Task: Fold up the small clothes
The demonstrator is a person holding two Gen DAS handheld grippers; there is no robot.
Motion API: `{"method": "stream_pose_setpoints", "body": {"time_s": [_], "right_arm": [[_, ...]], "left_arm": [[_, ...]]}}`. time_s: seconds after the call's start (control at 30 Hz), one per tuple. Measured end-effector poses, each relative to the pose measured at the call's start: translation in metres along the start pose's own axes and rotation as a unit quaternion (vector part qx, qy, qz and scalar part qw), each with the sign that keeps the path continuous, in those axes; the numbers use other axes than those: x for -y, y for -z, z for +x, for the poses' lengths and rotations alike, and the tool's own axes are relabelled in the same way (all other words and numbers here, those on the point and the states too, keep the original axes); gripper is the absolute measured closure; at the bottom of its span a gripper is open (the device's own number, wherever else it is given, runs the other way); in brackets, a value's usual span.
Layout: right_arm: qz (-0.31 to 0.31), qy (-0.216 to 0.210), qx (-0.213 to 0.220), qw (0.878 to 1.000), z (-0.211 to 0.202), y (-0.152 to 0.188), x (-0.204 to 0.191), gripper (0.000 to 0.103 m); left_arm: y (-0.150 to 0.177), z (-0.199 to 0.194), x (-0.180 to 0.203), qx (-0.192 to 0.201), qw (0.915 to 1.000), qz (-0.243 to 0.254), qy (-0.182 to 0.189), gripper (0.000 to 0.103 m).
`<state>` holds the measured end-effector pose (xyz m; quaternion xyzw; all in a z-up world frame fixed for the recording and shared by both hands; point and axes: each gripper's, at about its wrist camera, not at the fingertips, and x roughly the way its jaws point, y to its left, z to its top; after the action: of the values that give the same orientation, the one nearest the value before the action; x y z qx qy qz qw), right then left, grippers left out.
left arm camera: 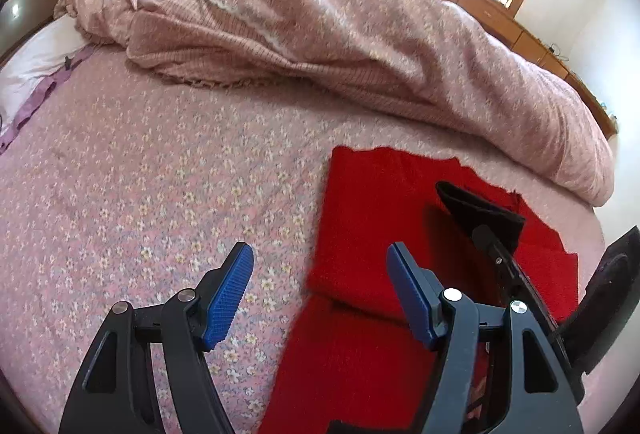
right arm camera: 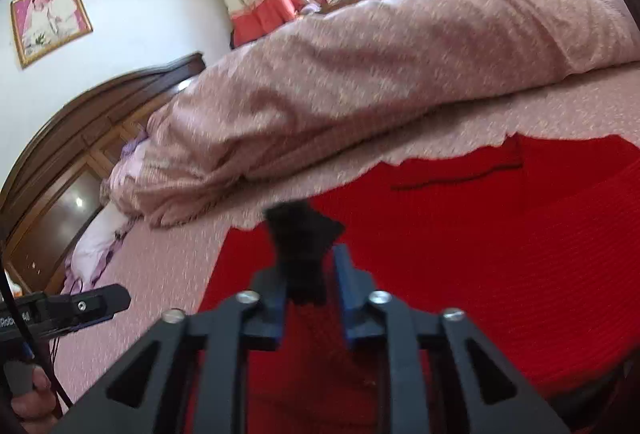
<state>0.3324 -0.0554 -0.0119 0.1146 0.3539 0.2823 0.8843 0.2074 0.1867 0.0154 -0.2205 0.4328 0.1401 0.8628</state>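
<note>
The right gripper (right arm camera: 308, 274) has a small black cloth (right arm camera: 302, 234) between its fingers, though whether they pinch it I cannot tell; the left gripper (left arm camera: 320, 290) hangs apart, empty. Both hover over the red sweater (left arm camera: 372, 213), already folded flat. The black piece remains unfolded.

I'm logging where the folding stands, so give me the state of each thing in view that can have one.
left gripper: open, nothing between its jaws.
right gripper: a black cloth between its jaws; grip unclear through blur.
red garment: lying folded in layers on the bed sheet.
quilt: bunched up along the far side of the bed.
</note>
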Motion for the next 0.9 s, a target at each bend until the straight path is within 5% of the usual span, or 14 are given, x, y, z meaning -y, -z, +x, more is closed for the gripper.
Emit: {"method": "stream_pose_setpoints", "body": {"time_s": [0.07, 0.1, 0.13, 0.17, 0.43, 0.5, 0.57, 0.77, 0.9], "right_arm": [[-0.004, -0.016, -0.014, 1.000, -0.007, 0.006, 0.000, 0.064], [-0.009, -0.027, -0.021, 0.999, -0.009, 0.004, -0.002, 0.066], [-0.019, -0.039, -0.029, 0.999, -0.012, 0.005, -0.004, 0.082], [-0.034, -0.038, -0.034, 0.998, -0.015, 0.006, -0.008, 0.087], [-0.091, -0.036, -0.057, 0.994, -0.022, 0.014, -0.019, 0.088], [-0.095, -0.032, -0.059, 0.993, -0.022, 0.015, -0.019, 0.078], [-0.077, -0.054, -0.068, 0.993, -0.022, 0.014, -0.014, 0.041], [-0.069, -0.035, -0.035, 0.996, -0.070, -0.004, 0.013, 0.038], [-0.102, 0.035, -0.067, 0.992, -0.104, -0.011, 0.047, 0.038]], "left_arm": [[0.001, 0.002, 0.001, -0.007, 1.0000, -0.001, 0.006, 0.039], [0.001, 0.003, 0.002, -0.009, 0.9999, 0.000, 0.007, 0.039], [0.001, 0.003, 0.003, -0.008, 0.9999, 0.002, 0.008, 0.039], [0.002, 0.003, 0.005, -0.007, 0.9999, 0.005, 0.006, 0.039], [0.006, 0.004, 0.013, -0.008, 0.9996, 0.026, 0.001, 0.039], [0.006, 0.005, 0.013, -0.009, 0.9996, 0.027, 0.001, 0.039], [0.006, 0.005, 0.012, -0.010, 0.9996, 0.026, 0.003, 0.039], [0.006, 0.010, 0.014, -0.016, 0.9994, 0.030, 0.009, 0.039], [0.010, 0.018, 0.020, -0.023, 0.9984, 0.038, 0.034, 0.039]]}}
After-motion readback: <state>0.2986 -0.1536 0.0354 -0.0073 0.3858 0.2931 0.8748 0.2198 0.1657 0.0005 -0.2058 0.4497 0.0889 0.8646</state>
